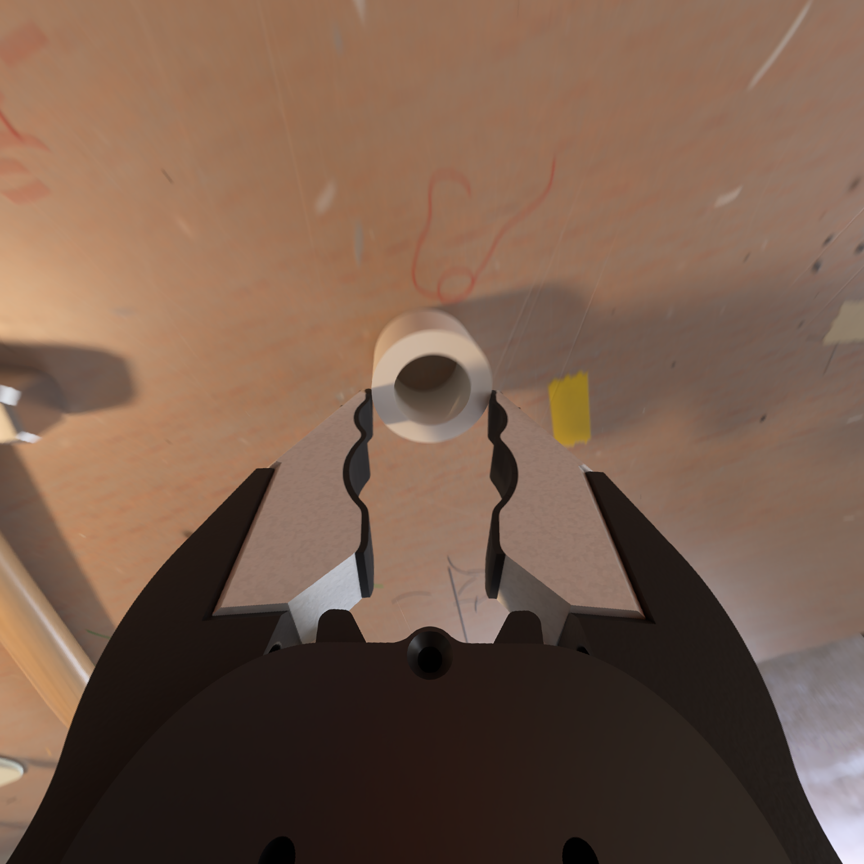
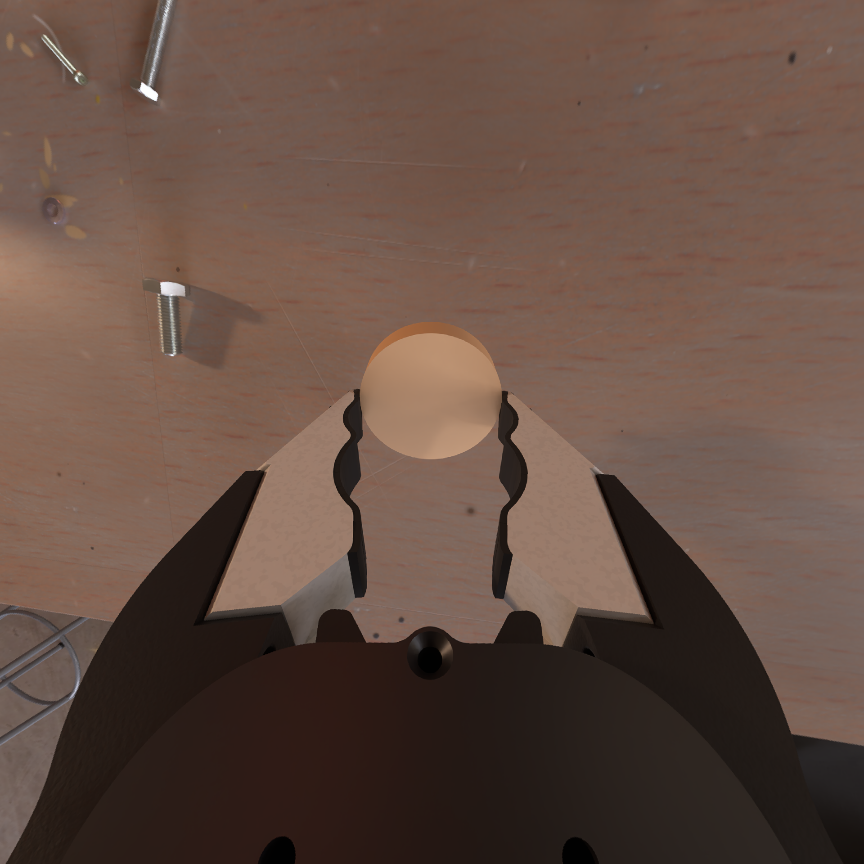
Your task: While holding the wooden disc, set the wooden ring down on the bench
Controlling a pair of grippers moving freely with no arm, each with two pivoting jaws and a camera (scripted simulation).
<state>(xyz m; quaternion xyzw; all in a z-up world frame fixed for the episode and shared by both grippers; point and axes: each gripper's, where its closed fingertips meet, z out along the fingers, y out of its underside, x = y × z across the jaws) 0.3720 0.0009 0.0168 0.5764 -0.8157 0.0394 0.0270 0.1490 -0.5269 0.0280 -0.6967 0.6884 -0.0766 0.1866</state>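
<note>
My left gripper (image 1: 430, 397) is shut on the pale wooden ring (image 1: 386, 378), pinching its sides with the fingertips; the ring's hole faces the camera. The ring sits close over the scratched wooden bench (image 1: 210, 243) and casts a shadow to the right; I cannot tell whether it touches the bench. My right gripper (image 2: 429, 404) is shut on the round tan wooden disc (image 2: 429, 388), held by its edge between the fingertips above the bench (image 2: 631, 243).
In the left wrist view a metal hex piece (image 1: 18, 406), a wooden rod (image 1: 37, 622), yellow tape (image 1: 569, 409) and grey cloth (image 1: 818, 724) lie around. In the right wrist view there are a short bolt (image 2: 170, 322), a long bolt (image 2: 156, 46), a pin (image 2: 63, 58) and a washer (image 2: 54, 210) at left; a wire frame (image 2: 37, 654) lies beyond the bench edge.
</note>
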